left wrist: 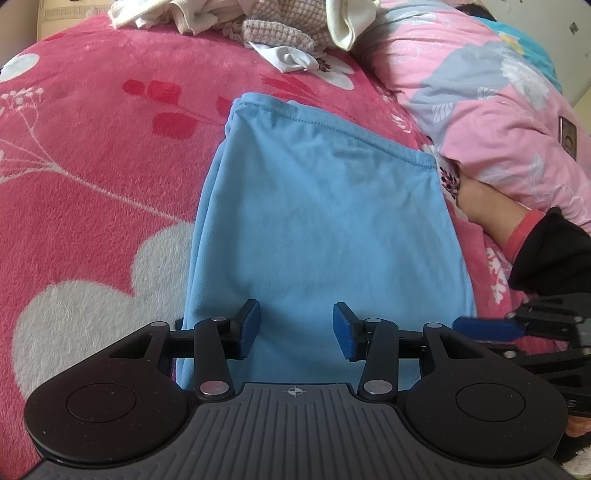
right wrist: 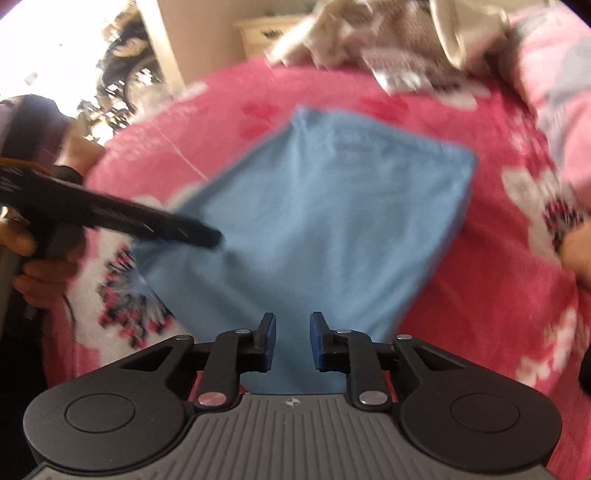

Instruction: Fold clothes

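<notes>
While spread above the blue garment point(left wrist: 317, 221), both grippers empty.

Pink floral bed blanket point(left wrist: 92, 155); cream cabinet point(right wrist: 258, 33), perhaps; bright window point(right wrist: 48, 44) light.

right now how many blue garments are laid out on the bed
1. The blue garment lies flat on the pink blanket, just ahead of both open grippers. The clothes pile at the far edge shows only white and checked pieces, though it could hide more.
</notes>
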### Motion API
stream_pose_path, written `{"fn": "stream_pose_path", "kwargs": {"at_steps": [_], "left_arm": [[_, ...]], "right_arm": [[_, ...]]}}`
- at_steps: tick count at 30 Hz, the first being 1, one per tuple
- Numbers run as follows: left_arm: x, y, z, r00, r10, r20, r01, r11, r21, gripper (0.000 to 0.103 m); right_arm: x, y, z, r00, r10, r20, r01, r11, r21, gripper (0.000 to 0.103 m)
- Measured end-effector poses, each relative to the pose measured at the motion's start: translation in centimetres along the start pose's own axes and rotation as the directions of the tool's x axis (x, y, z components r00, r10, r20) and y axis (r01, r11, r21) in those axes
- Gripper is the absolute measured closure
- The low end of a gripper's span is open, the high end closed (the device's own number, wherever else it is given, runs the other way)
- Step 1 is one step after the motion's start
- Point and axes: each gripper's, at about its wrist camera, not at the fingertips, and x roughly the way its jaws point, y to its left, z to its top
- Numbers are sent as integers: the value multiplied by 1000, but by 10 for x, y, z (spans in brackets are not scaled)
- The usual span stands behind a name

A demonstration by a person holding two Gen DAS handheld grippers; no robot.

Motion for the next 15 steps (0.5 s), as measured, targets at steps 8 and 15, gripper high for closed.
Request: {"fn": "stream_pose_path", "kwargs": {"at_steps": [8, 15], "left_arm": [[-3, 0, 3, 1000, 8, 22, -8, 1000, -7, 59], [-15, -10, 12, 994, -39, 97, 39, 999, 5, 59]], "right_arm": [[-24, -34, -2, 996, -88, 6, 87, 991, 104, 96], [-16, -19, 21, 995, -67, 78, 62, 996, 57, 96]]}}
